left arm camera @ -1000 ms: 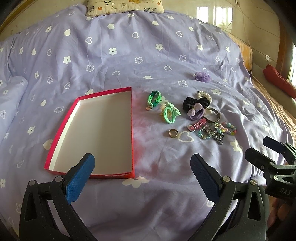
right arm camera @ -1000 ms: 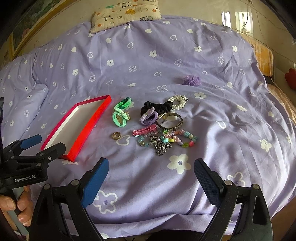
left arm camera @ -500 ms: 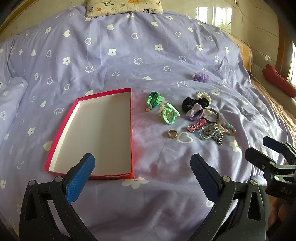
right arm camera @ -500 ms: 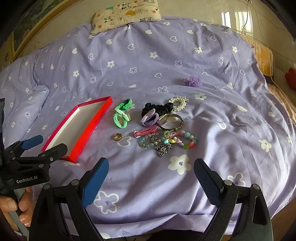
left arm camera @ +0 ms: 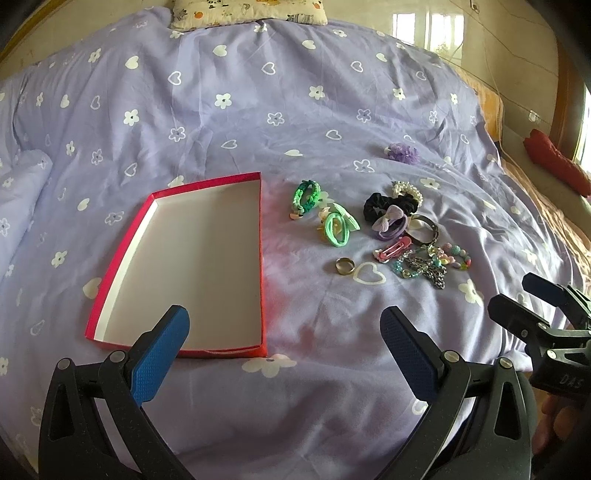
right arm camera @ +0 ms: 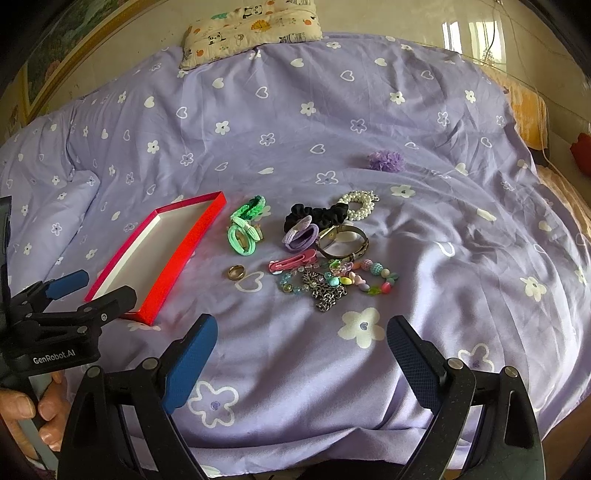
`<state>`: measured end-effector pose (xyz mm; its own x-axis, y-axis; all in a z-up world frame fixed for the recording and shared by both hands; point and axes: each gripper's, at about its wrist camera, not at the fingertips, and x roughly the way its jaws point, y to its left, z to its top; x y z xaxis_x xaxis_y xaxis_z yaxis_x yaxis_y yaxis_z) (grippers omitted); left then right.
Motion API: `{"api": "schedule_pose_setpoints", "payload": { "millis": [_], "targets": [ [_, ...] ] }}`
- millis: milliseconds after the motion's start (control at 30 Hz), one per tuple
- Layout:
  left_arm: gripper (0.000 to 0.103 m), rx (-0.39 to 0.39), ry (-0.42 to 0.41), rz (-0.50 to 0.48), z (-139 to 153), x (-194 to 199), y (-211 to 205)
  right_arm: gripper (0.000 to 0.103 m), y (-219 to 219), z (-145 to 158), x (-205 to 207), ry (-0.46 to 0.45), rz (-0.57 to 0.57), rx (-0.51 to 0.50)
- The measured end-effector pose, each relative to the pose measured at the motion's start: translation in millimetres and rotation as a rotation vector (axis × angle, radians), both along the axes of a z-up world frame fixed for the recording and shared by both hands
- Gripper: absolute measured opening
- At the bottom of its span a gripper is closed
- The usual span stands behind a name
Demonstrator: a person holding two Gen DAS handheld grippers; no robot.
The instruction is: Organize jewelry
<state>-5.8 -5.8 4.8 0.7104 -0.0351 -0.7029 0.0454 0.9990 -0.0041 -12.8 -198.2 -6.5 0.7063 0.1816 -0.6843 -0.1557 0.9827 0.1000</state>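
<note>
An empty red box (left arm camera: pixel 192 266) with a white inside lies on the purple bedspread; it also shows in the right wrist view (right arm camera: pixel 162 251). To its right lies a cluster of jewelry: green hair ties (left arm camera: pixel 334 225), a metal ring (left arm camera: pixel 345 266), a pink clip (left arm camera: pixel 393 249), a beaded bracelet (left arm camera: pixel 432 262), a black scrunchie (left arm camera: pixel 380 206), a bangle (right arm camera: pixel 343 242) and a pearl bracelet (right arm camera: pixel 358 205). My left gripper (left arm camera: pixel 284 350) is open and empty, near the box's front edge. My right gripper (right arm camera: pixel 301 350) is open and empty, in front of the cluster.
A purple flower hair piece (left arm camera: pixel 402 152) lies apart, beyond the cluster. A patterned pillow (right arm camera: pixel 251 27) sits at the head of the bed. A red object (left arm camera: pixel 557 162) lies off the bed's right side. The bed edge runs just below both grippers.
Both views have shifted slightly; the box and jewelry sit a little higher in frame. Nothing was picked up or moved, and both grippers stay open.
</note>
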Motion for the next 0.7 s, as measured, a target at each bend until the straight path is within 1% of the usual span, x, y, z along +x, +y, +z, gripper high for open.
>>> {"api": "schedule_pose_setpoints", "payload": {
  "millis": [167, 400, 633, 700],
  "targets": [
    [0.103, -0.035, 0.013, -0.001, -3, 6, 4, 0.094, -1, -1, 4, -0.001, 0.001, 0.013],
    [0.103, -0.066, 0.042, -0.006, -5, 35, 12, 0.092, -11, -5, 22, 0.008, 0.006, 0.054],
    [0.098, -0.078, 0.066, -0.039, -5, 66, 7, 0.074, -25, -9, 52, 0.033, -0.010, 0.096],
    [0.098, -0.078, 0.069, -0.048, -5, 73, 5, 0.072, -30, -10, 58, 0.039, -0.016, 0.106]
  ]
}}
